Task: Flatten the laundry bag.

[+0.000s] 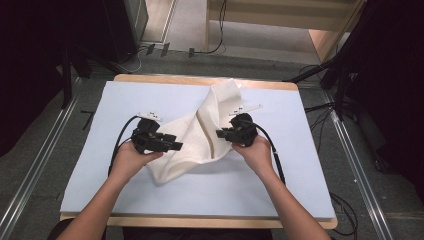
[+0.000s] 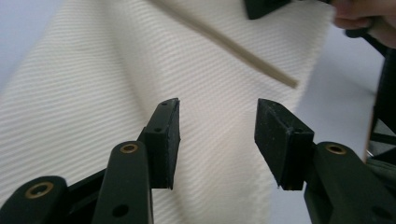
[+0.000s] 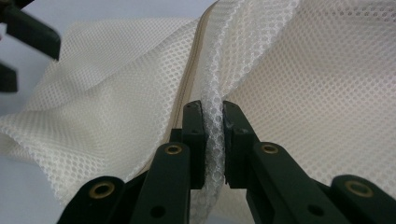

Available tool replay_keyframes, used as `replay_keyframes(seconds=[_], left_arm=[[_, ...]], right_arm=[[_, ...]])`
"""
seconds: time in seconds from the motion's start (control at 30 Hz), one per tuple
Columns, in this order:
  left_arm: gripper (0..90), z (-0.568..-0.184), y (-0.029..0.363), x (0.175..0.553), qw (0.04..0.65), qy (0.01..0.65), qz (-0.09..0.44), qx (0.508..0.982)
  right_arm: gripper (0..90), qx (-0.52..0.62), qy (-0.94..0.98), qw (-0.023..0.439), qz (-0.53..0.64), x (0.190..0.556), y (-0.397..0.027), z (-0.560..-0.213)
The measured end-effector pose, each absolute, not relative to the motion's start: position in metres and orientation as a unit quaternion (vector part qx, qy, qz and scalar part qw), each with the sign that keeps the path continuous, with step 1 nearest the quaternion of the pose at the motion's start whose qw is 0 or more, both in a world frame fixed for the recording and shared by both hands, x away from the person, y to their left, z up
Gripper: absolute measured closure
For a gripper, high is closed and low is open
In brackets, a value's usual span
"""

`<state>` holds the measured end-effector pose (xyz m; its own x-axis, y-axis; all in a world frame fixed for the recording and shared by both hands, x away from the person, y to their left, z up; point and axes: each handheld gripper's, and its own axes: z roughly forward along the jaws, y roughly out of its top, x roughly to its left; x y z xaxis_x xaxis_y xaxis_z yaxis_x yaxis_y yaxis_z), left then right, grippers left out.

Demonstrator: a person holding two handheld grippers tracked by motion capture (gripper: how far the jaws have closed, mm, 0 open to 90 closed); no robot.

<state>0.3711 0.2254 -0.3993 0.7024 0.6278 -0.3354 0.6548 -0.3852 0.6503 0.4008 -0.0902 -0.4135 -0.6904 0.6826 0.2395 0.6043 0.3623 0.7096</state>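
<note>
Right gripper view: mesh bag [image 3: 116,121] pinched inside right claw [image 3: 214,140].

One white mesh bag [image 1: 200,135] lies on the table, crumpled near the middle, and one zip seam [image 3: 189,79] runs along it. One pale blue mat [image 1: 280,185] covers the tabletop, and one wooden table [image 1: 200,80] shows as a rim at the far and near edges. Two grippers are in the scene: the left gripper [image 1: 172,145] on the left and the right gripper [image 1: 222,133] on the right, each with two black jaws. Two hands hold them, the left hand [image 1: 131,159] and the right hand [image 1: 256,150]. Two black cables trail from the grippers, one on each side
</note>
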Motion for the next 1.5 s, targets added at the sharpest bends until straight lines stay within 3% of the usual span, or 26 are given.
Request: replay_keyframes(seconds=[0.4,0.9,1.23,1.33,1.37,1.5], left_arm=[[46.8,-0.414,0.263,0.408,0.373,0.436,0.017,0.819],[47.1,-0.437,0.272,0.444,0.353,0.456,0.044,0.816],[50.5,-0.451,0.271,0.452,0.345,0.468,0.029,0.813],[58.6,-0.451,0.269,0.451,0.34,0.466,0.018,0.817],[70.0,-0.451,0.268,0.451,0.336,0.464,0.007,0.82],[81.0,-0.451,0.264,0.45,0.327,0.464,-0.001,0.823]], right_arm=[[82.0,0.383,0.824,0.045,0.415,0.376,-0.102,-0.406],[81.6,0.387,0.823,0.038,0.413,0.343,-0.12,-0.409],[81.1,0.39,0.821,0.035,0.415,0.332,-0.127,-0.41],[81.1,0.394,0.82,0.035,0.415,0.333,-0.128,-0.411],[81.1,0.395,0.819,0.034,0.415,0.334,-0.128,-0.411],[81.2,0.395,0.817,0.036,0.417,0.335,-0.129,-0.411]])
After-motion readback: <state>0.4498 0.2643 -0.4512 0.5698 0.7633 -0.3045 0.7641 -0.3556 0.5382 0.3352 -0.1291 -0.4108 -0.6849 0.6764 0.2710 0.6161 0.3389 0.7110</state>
